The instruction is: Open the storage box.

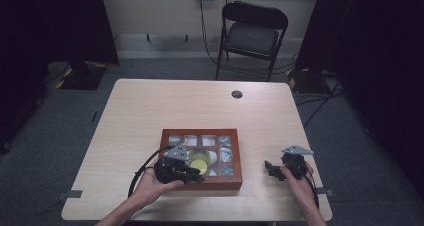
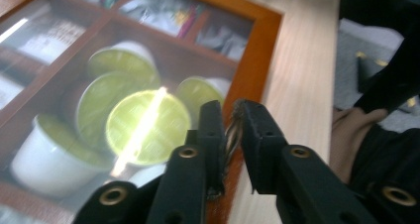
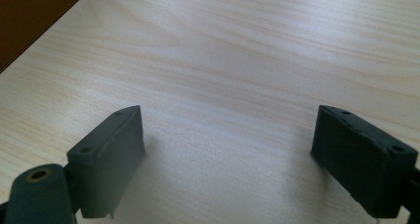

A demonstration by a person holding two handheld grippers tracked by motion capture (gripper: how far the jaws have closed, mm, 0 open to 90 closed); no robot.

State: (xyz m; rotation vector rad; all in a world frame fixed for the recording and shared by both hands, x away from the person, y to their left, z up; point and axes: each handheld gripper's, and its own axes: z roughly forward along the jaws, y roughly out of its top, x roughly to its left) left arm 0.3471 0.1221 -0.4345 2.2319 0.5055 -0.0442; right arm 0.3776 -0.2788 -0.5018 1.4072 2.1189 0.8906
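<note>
At lower centre of the high view, the left tongs (image 1: 192, 172) are seen over a wooden compartment box (image 1: 235, 182) on the tabletop (image 1: 150, 106). In the left gripper view they are nearly closed, with something thin caught between them, above the green-lidded pods (image 2: 147, 127). At lower right, the right tongs (image 1: 270, 167) are held wide over bare tabletop.

tabletop (image 3: 257, 50): pale wood-look top, smooth, matt, fine grain
box (image 2: 257, 50): reddish-brown wood frame, kinda satin sheen
pods (image 2: 147, 127): white plastic cups, shiny lime-green foil lids throwing glare
packets (image 2: 158, 8): crinkly glossy foil, silvery
left tongs (image 2: 232, 135): matt black plastic, brass-looking screw holes
right tongs (image 3: 237, 149): same matt black plastic, slightly rough pads
chair (image 1: 252, 33): dark padded seat, black metal frame
</note>
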